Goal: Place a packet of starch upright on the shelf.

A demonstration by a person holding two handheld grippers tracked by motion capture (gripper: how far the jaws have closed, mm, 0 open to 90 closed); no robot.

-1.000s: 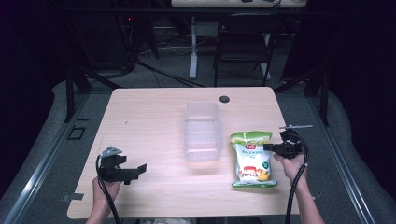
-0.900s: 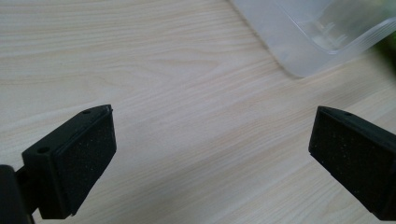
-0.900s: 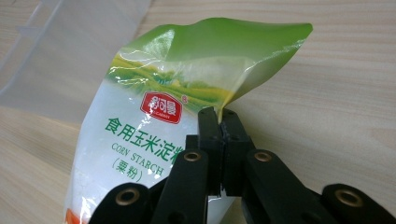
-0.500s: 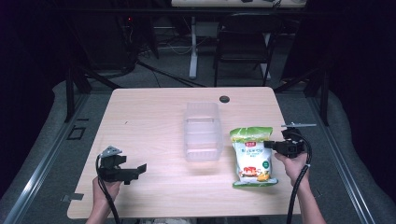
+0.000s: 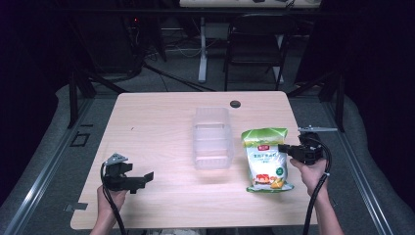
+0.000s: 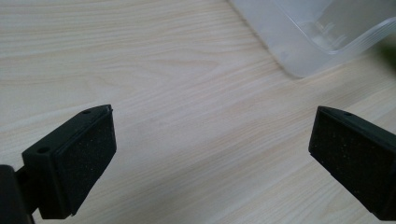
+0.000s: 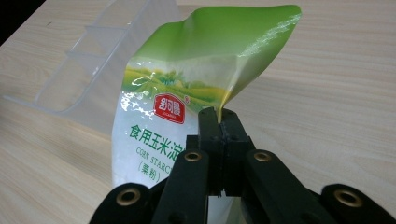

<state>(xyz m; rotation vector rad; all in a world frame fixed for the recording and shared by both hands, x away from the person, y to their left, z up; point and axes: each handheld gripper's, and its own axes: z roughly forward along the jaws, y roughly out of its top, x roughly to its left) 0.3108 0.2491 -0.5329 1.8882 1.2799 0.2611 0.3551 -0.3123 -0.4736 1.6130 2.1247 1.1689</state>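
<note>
1. Since a second ago, the upper end of the starch bag [image 5: 265, 159] has been raised off the surface [image 5: 161, 122] by the right tongs [image 5: 285, 148], while its lower end is seen resting on the wood near the right edge; the left tongs [image 5: 147, 177] have been kept where they were.
2. The right tongs are clenched on the bag's right-hand side edge, just below the green top; in the right gripper view the film [image 7: 205, 93] is seen pinched between the two black pads.
3. The left tongs are held released over bare wood near the front left corner, with nothing between the pads [image 6: 88, 163].
4. A clear plastic container [image 5: 212, 139] is placed at the middle of the surface, just beside the bag's left side; its ribbed wall [image 7: 88, 60] is seen behind the bag in the right gripper view, and one corner [image 6: 317, 42] is seen ahead of the left tongs.
5. A dark round cable port [image 5: 235, 104] is set near the far edge.
6. A folding chair [image 5: 254, 44] is seen on the floor beyond the far edge.
7. On the bag, a red label with white characters can be made out, with Chinese writing below it and the Latin letters "CORN STARC", the rest being covered by the tongs. An orange picture is printed near the bag's lower end.
</note>
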